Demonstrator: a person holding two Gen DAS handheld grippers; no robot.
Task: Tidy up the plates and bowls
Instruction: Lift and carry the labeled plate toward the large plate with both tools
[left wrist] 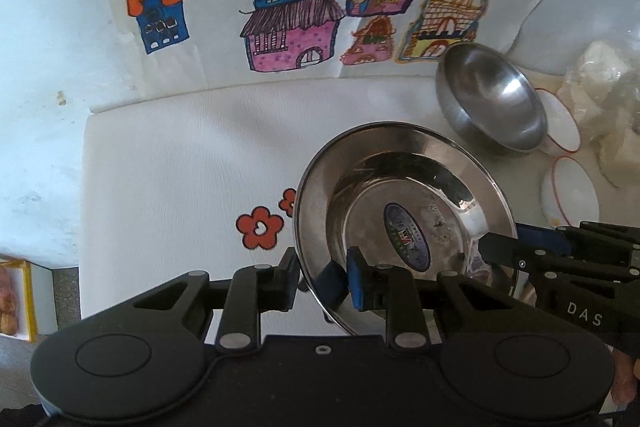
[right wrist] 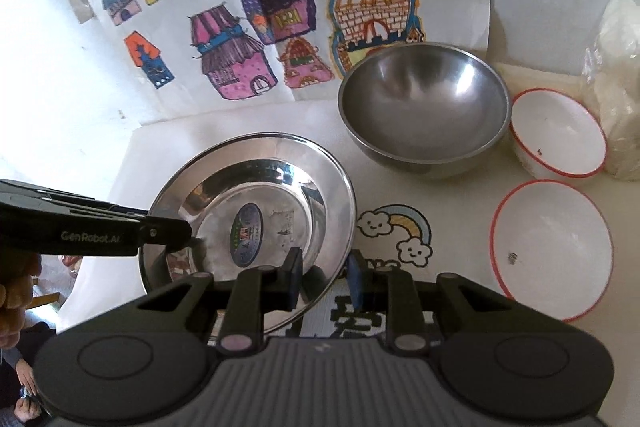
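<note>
Steel plate (right wrist: 256, 211), tilted above the white table (left wrist: 168, 167), pinched at opposite rims by the left gripper (left wrist: 324, 277) and right gripper (right wrist: 325, 277). Behind: steel bowl (right wrist: 424, 107), two red-rimmed white bowls (right wrist: 556, 131).

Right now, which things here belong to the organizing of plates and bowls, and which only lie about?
Job: steel plate, steel bowl, two red-rimmed white bowls.

Lying about: house drawings, plastic bag.
</note>
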